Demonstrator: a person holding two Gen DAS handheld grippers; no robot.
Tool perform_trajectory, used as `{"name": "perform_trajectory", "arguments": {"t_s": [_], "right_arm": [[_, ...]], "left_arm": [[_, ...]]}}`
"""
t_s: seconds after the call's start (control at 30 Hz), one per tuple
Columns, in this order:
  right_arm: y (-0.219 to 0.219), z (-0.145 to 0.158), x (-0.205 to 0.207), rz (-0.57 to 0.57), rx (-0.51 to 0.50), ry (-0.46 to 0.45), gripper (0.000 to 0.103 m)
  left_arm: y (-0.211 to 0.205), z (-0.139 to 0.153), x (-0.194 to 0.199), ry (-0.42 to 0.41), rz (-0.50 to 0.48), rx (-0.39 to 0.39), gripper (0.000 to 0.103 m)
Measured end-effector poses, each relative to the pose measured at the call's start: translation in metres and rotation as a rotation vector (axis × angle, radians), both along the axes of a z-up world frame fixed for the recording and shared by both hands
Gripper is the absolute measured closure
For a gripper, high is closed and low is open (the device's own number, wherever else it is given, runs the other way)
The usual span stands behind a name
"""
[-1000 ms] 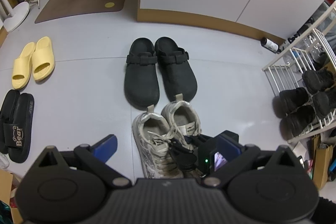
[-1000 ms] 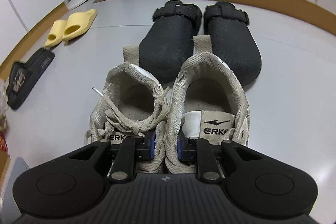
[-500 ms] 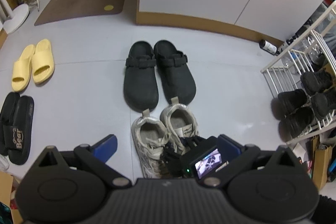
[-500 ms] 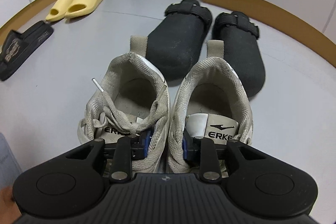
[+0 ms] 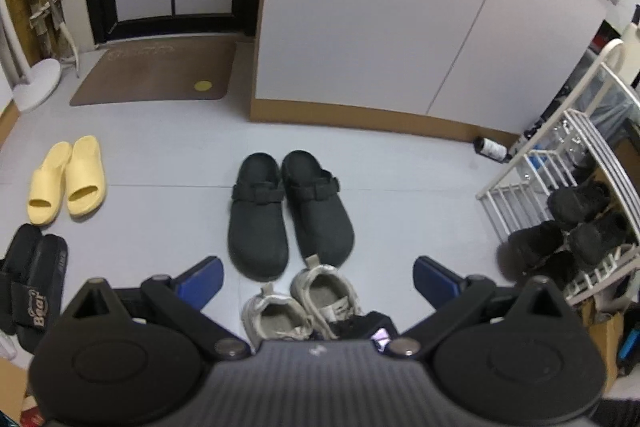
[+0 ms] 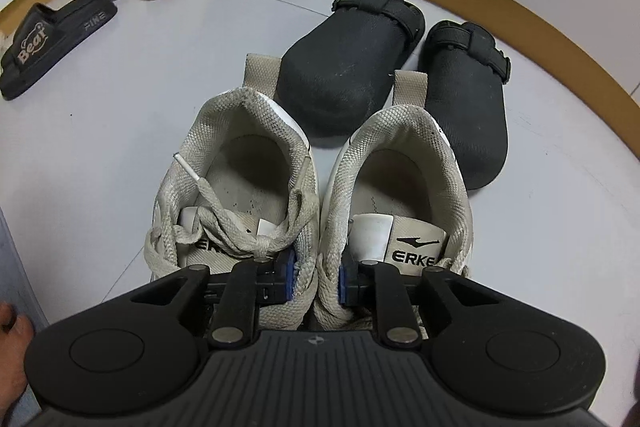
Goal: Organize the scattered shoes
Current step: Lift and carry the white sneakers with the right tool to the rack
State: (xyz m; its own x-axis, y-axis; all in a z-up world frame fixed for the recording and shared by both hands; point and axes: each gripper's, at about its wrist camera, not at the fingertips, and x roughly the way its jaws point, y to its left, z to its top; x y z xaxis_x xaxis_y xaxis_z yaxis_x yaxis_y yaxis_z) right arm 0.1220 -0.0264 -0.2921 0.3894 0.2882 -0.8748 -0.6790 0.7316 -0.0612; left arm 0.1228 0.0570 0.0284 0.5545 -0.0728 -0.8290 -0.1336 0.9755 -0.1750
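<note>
Pale grey entryway floor holds tidy pairs. Right tongs pinch the inner collars of both worn white mesh sneakers together, toe-behind the black clogs; left tongs hang spread, empty.

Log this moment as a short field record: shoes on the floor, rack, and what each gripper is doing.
white sneakers: side by side, heels toward black clogs
right gripper: shut on the sneakers' adjoining inner sides
left gripper: open, empty, above the floor
black clogs: paired, just beyond sneakers
yellow slides: paired, far left
black slides: paired, near left
shoe rack: right side, dark shoes on it
</note>
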Motion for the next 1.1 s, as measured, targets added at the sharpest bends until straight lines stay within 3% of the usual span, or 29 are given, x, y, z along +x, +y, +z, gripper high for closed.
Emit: {"name": "perform_trajectory", "arguments": {"t_s": [0.23,0.4,0.53,0.7,0.9,1.0,1.1], "right_arm": [[-0.005,0.008,-0.013,-0.062,-0.03,-0.001,0.083],[-0.031,0.037,-0.03,-0.22,0.004,-0.111,0.083],[-0.052,0.062,-0.028,-0.338,0.038,-0.143,0.083],[-0.087,0.106,-0.021,-0.449,0.077,-0.181,0.083],[-0.145,0.187,-0.019,-0.532,0.076,-0.26,0.083],[-0.163,0.215,-0.017,-0.559,0.074,-0.286,0.083],[-0.194,0.265,-0.015,-0.558,0.089,-0.348,0.083]], "left_arm": [[0.013,-0.003,-0.004,0.022,0.021,0.044,0.001],[0.02,-0.005,-0.006,0.022,0.041,0.064,0.001],[0.011,-0.003,-0.007,0.018,0.022,0.063,0.001],[0.0,-0.002,-0.01,0.01,0.007,0.048,0.001],[-0.021,0.006,-0.009,-0.015,0.028,-0.003,0.001],[-0.039,0.007,-0.005,-0.009,-0.067,-0.009,0.001],[-0.048,0.001,0.004,0.024,-0.105,-0.034,0.001]]}}
